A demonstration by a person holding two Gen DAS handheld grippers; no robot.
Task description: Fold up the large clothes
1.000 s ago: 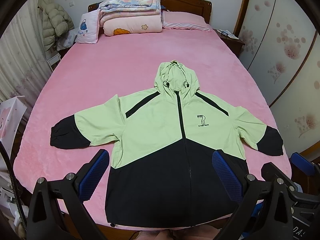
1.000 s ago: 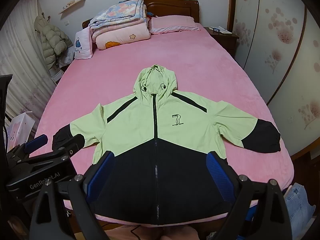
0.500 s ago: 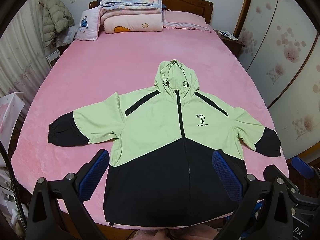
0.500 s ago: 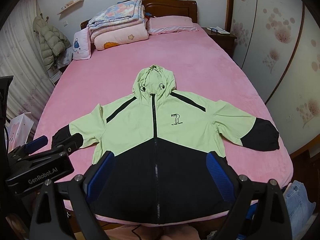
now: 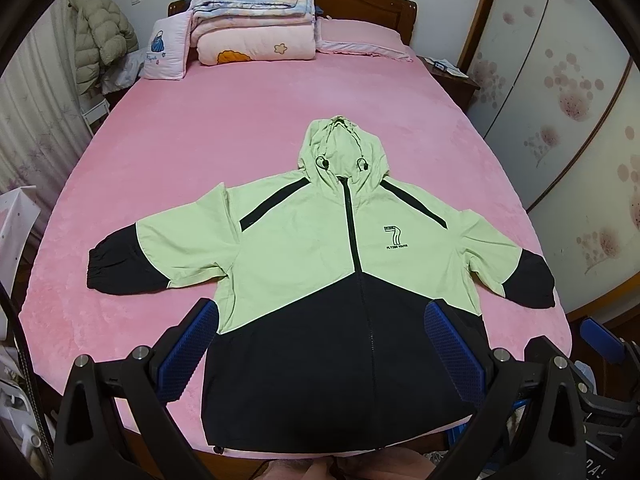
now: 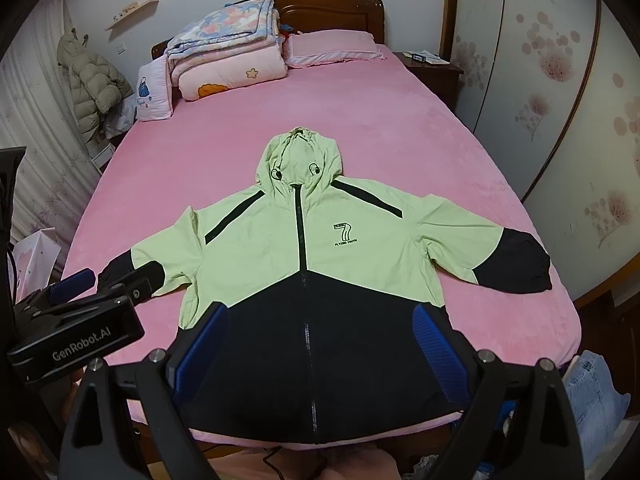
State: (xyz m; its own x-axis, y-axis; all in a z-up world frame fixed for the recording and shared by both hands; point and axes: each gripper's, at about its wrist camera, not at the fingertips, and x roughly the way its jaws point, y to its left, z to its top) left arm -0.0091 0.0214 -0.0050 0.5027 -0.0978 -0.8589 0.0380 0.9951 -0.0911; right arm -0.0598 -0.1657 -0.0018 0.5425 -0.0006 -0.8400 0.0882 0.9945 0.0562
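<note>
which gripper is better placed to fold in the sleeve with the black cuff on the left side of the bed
Left. In the right wrist view the left gripper hangs open beside that sleeve's black cuff, while the right gripper, also open, sits over the jacket hem.

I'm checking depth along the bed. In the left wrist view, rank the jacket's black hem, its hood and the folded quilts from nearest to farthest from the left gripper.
1. Black hem: between the left gripper fingers, at the bed's foot.
2. Hood: mid-bed.
3. Folded quilts: at the headboard.
</note>
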